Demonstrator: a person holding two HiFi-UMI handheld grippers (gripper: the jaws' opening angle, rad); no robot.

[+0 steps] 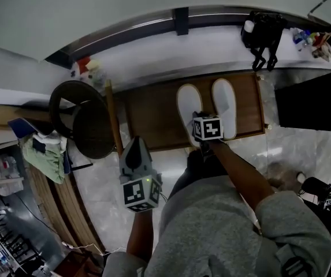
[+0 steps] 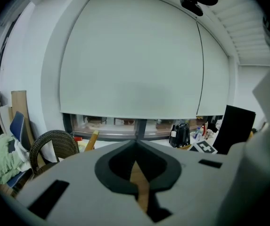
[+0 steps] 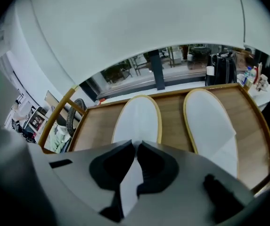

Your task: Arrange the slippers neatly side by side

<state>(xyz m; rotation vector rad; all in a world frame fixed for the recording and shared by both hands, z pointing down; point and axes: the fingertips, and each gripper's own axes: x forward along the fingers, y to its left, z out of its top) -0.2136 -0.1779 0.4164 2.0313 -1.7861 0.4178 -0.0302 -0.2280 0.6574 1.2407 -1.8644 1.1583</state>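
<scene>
Both white slippers lie side by side, toes pointing far, on the wooden board: the left slipper just beside the right slipper, a narrow strip of wood between them. Your right gripper hangs over the near end of the left slipper with its jaws closed; it seems to pinch nothing, though the tips' contact is hard to judge. Your left gripper is nearer you and off the board, jaws closed on nothing, beside the dark wicker chair.
</scene>
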